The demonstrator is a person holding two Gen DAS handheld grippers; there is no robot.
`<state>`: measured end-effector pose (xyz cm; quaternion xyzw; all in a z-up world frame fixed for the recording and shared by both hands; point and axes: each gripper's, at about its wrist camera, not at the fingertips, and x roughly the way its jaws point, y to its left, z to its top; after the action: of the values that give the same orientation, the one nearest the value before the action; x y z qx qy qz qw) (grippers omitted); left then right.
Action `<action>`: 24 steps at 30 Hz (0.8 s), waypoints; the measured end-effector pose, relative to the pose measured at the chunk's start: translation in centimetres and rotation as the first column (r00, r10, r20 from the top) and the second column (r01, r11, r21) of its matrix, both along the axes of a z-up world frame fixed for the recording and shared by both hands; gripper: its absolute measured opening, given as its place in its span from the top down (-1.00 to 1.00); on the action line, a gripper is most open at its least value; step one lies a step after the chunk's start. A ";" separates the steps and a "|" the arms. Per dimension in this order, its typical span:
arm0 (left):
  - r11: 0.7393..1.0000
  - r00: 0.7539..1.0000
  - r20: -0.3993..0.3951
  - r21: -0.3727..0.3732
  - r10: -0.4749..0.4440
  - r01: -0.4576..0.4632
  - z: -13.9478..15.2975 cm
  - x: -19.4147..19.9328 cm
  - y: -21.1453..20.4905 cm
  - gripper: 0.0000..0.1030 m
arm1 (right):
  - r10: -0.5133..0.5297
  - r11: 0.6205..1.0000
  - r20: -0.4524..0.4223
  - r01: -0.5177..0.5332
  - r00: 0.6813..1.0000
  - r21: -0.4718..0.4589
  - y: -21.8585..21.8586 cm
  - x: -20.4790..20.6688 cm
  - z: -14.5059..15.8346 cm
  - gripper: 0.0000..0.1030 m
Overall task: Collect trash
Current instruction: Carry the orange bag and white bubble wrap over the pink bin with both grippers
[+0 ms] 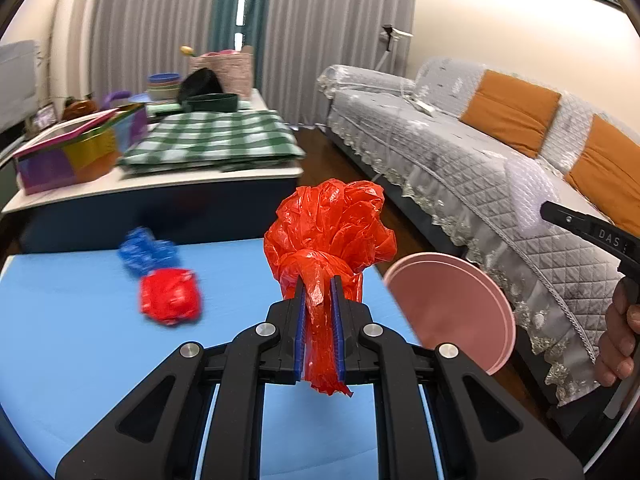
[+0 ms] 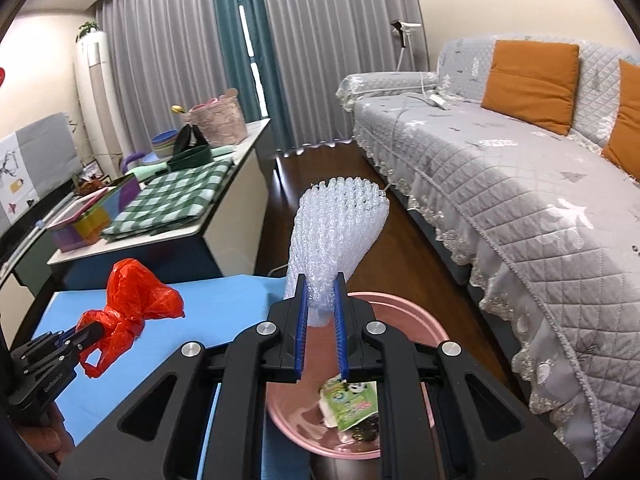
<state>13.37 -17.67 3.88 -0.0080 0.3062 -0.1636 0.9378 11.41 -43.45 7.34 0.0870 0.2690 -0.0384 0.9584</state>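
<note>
My left gripper (image 1: 319,282) is shut on a crumpled orange-red plastic bag (image 1: 332,224), held up above the blue mat (image 1: 72,320). From the right wrist view the same bag (image 2: 136,292) hangs at the left in that gripper (image 2: 94,330). My right gripper (image 2: 321,280) is shut on a roll of clear bubble wrap (image 2: 340,232), which stands above the pink bin (image 2: 404,312). The bin holds a green wrapper (image 2: 352,400) and other scraps. A red wad (image 1: 170,296) and a blue wad (image 1: 146,250) lie on the mat, blurred.
The pink bin's rim (image 1: 452,308) sits right of the mat, beside a grey-covered sofa (image 1: 460,152) with orange cushions. Behind the mat stands a low table (image 1: 160,184) with a green checked cloth, a colourful box and bowls. A hand (image 1: 620,332) shows at the right edge.
</note>
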 end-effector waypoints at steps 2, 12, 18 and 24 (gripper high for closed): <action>1.000 1.000 0.000 -0.001 -0.016 0.016 0.0 0.3 -1.0 0.79 | -0.010 1.000 -0.004 0.010 1.000 -0.009 -0.5 0.2 0.0 0.75; 0.995 0.995 -0.006 -0.003 -0.099 0.099 -0.8 2.1 -6.6 0.79 | -0.045 0.998 -0.034 0.043 0.998 -0.051 -2.5 1.1 -1.1 0.75; 0.991 0.991 -0.020 -0.006 -0.134 0.134 -1.6 3.1 -9.0 0.79 | -0.062 0.997 -0.053 0.059 0.997 -0.053 -3.7 1.7 -1.9 0.75; 0.987 0.986 -0.039 -0.010 -0.163 0.163 -2.6 3.9 -10.8 0.79 | -0.081 0.996 -0.074 0.077 0.994 -0.055 -4.7 2.3 -2.7 0.75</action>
<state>17.27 -28.50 1.27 0.0106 0.3240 -0.2408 0.9148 13.67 -48.16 4.69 0.0708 0.3005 -0.0865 0.9472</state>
